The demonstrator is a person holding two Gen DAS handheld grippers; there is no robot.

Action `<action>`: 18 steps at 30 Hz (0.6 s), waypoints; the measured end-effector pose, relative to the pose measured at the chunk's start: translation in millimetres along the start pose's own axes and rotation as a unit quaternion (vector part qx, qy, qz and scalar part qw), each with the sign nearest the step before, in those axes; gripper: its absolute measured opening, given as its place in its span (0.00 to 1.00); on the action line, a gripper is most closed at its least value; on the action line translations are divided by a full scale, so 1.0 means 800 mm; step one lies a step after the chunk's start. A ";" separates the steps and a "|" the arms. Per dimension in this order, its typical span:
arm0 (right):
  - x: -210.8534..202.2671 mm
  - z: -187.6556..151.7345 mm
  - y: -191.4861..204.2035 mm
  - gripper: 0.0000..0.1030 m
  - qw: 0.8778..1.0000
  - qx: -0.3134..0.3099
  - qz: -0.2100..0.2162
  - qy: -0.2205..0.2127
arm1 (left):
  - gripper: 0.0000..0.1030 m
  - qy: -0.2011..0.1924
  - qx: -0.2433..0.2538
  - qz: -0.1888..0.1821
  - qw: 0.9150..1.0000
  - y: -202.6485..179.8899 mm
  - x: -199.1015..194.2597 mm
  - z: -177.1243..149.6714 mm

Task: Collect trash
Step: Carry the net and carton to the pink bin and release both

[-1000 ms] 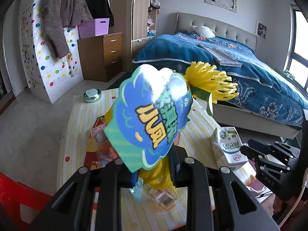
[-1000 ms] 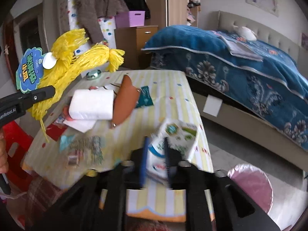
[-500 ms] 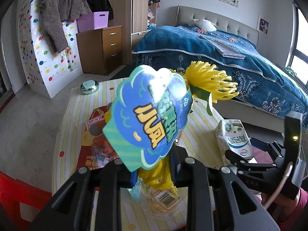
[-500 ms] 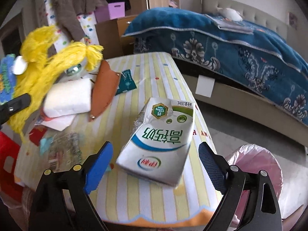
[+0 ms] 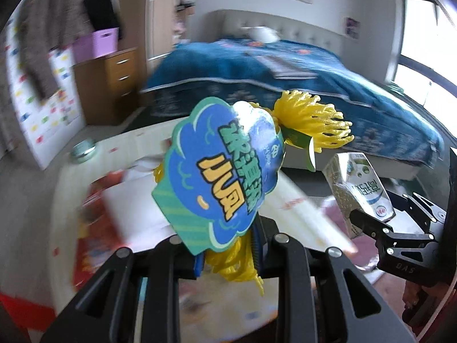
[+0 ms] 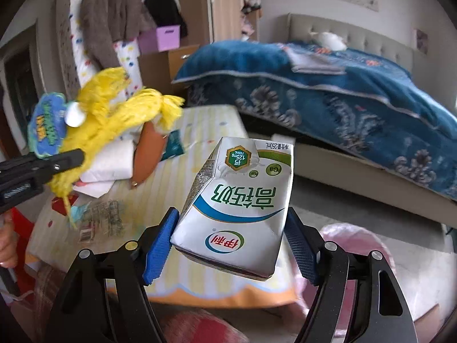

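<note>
Left tool [image 5: 228, 253]: clamped on yellow yarn bundle [image 5: 311, 120] with blue tag [image 5: 220, 171], above striped worktop [image 6: 200, 131]. Right tool [image 6: 228, 240]: jaws just closing, pads gripping milk carton [image 6: 240, 200], lifted off worktop's near edge.

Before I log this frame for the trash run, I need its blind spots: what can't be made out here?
- Left wrist view: the table and its litter are motion-blurred; the blue tag and yellow yarn bundle cover its middle.
- Right wrist view: the milk carton hides the table edge behind it.
- Right wrist view: the pink bag is blurred and mostly hidden by the right gripper.
- Left gripper: the tag hides its pads' contact.
</note>
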State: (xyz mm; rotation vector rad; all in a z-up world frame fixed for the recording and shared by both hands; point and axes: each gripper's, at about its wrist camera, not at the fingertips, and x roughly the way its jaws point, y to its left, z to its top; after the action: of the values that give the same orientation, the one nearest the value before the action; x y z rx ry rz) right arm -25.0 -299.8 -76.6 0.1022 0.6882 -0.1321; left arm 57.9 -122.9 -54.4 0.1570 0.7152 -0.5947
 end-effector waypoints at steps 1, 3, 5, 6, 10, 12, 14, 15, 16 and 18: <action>-0.011 -0.002 -0.013 0.72 1.000 0.005 -0.010 -0.004 | 0.23 -0.003 0.012 -0.017 1.000 -0.020 0.003 0.006; -0.026 -0.005 -0.034 0.72 0.999 0.014 -0.028 -0.010 | 0.23 -0.003 0.028 -0.043 0.999 -0.053 0.012 0.014; -0.039 -0.012 -0.061 0.72 0.998 0.026 -0.051 -0.014 | 0.23 -0.003 0.046 -0.070 0.996 -0.093 0.024 0.021; -0.049 -0.019 -0.081 0.72 0.997 0.035 -0.068 -0.015 | 0.23 -0.003 0.055 -0.080 0.995 -0.110 0.029 0.023; -0.065 -0.040 -0.127 0.72 0.993 0.059 -0.106 -0.005 | 0.23 0.014 0.075 -0.127 0.989 -0.182 0.063 0.022; -0.069 -0.054 -0.153 0.72 0.989 0.073 -0.127 0.005 | 0.23 0.029 0.077 -0.147 0.986 -0.209 0.080 0.017; -0.068 -0.063 -0.171 0.73 0.987 0.082 -0.139 0.013 | 0.23 0.044 0.082 -0.158 0.983 -0.233 0.097 0.010; -0.067 -0.066 -0.178 0.73 0.986 0.085 -0.142 0.015 | 0.24 0.052 0.085 -0.163 0.982 -0.245 0.107 0.006; -0.064 -0.070 -0.189 0.73 0.985 0.093 -0.145 0.020 | 0.24 0.057 0.087 -0.165 0.981 -0.252 0.111 0.003; -0.053 -0.074 -0.205 0.73 0.984 0.101 -0.147 0.026 | 0.24 0.068 0.090 -0.169 0.979 -0.267 0.128 0.000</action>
State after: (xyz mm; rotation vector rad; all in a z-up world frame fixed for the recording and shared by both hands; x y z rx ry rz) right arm -120.2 -449.8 -103.4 0.2000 0.7388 -0.4845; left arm -0.9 -346.0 -108.4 0.2492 0.8278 -0.9830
